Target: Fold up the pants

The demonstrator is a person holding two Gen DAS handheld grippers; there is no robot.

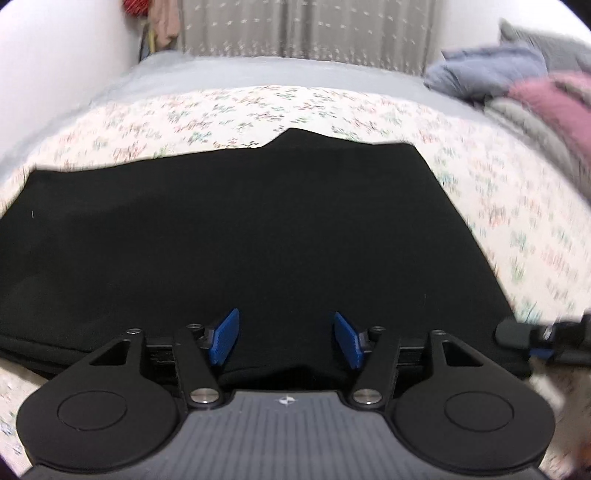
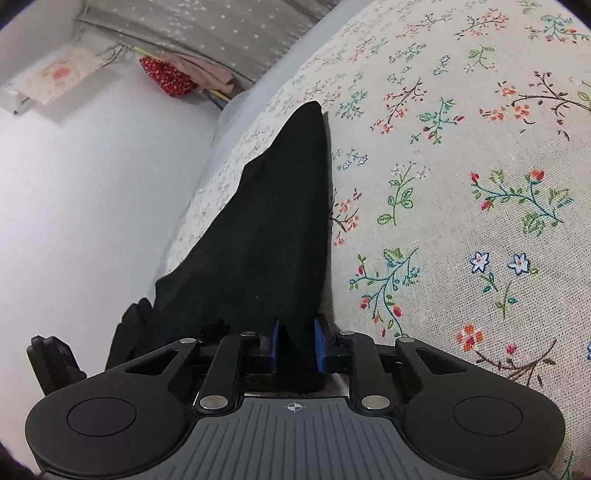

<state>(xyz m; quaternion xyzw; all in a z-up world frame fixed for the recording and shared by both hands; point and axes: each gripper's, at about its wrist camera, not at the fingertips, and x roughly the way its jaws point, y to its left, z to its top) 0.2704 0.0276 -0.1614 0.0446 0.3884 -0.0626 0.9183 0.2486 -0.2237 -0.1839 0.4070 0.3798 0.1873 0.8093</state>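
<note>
Black pants [image 1: 240, 229] lie flat and wide across the floral bedsheet [image 1: 258, 107]. My left gripper [image 1: 286, 338] hovers over their near edge, open, its blue pads [image 1: 225, 341] well apart with only flat cloth beneath. In the right wrist view the pants [image 2: 273, 221] stretch away as a narrow dark wedge. My right gripper [image 2: 297, 345] is shut on their near end, with black fabric pinched between the blue pads [image 2: 320, 345]. The right gripper's tip [image 1: 535, 338] also shows at the pants' right corner in the left wrist view.
A pile of grey, blue-grey and pink clothes [image 1: 535, 96] sits at the bed's far right. A grey patterned curtain [image 1: 306, 29] hangs behind the bed. A white wall [image 2: 92, 203] runs along the bed's left side, with a red dotted cloth [image 2: 166, 75] hanging near the corner.
</note>
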